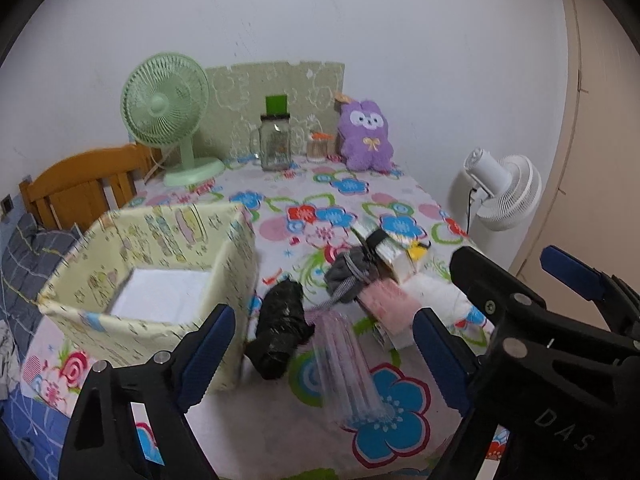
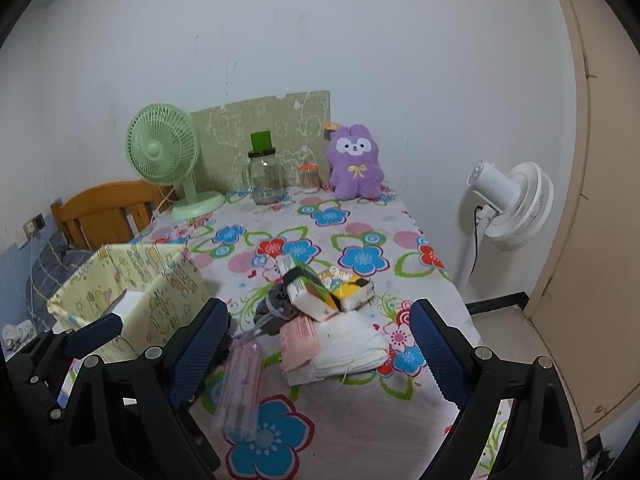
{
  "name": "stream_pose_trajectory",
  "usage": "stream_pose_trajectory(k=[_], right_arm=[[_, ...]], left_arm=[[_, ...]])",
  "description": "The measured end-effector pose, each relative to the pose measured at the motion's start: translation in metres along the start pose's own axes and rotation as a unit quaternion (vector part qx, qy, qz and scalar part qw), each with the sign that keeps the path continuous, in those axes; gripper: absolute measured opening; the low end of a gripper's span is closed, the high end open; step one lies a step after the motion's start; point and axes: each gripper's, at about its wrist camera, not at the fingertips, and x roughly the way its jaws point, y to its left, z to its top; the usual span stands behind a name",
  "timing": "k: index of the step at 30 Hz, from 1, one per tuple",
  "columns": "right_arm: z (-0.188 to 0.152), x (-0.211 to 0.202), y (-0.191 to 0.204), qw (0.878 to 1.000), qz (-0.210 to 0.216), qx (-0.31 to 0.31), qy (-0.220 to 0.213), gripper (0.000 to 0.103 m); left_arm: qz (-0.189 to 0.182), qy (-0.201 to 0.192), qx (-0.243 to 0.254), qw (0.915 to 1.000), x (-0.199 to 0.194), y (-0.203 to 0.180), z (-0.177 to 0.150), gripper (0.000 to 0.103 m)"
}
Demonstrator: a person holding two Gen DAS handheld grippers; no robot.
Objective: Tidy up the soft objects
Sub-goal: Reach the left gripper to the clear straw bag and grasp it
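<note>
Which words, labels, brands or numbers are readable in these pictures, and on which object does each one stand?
"DAS": pale letters on the black body of the right gripper, seen in the left wrist view.
Pink packet: small print, too blurred to read.
Tissue packs: coloured printing, no legible words.
Tag on the purple plush toy: too small to read.

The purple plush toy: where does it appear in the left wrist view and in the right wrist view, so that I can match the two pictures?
Left wrist view: the purple plush toy sits at the table's far edge, right of centre, against the wall.
Right wrist view: the same toy sits at the far edge, slightly right of centre.
Shared landmark: the glass jar stands to its left in both.
</note>
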Motion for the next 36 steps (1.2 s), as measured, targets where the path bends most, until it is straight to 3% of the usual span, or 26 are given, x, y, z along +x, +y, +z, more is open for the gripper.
stream_pose_trajectory(k=[10, 22, 24, 30, 36], right_arm=[[-0.023, 0.029, -0.003, 0.999, 0.002, -0.01, 0.037, 0.09], [-0.038, 0.062, -0.003, 0.997, 0.007, -0.019, 0.072, 0.084], [-0.039, 0.065, -0.003, 0.997, 0.007, -0.02, 0.075, 0.082], [-0.039, 0.071, -0.003, 0.996, 0.007, -0.023, 0.081, 0.081], [-0.034, 0.072, -0.002, 0.996, 0.007, -0.027, 0.079, 0.078]], left_arm=[[-0.004, 0.034, 0.01, 0.9994, 0.031, -0.012, -0.022, 0.086], [-0.021, 0.098, 0.003, 0.9949, 0.067, -0.015, -0.034, 0.065], [-0.027, 0.107, -0.002, 0.9939, 0.071, -0.015, -0.036, 0.055], [-0.034, 0.107, 0.002, 0.9937, 0.075, -0.014, -0.035, 0.038], [-0.057, 0.098, -0.001, 0.9935, 0.073, -0.016, -0.028, 0.029]])
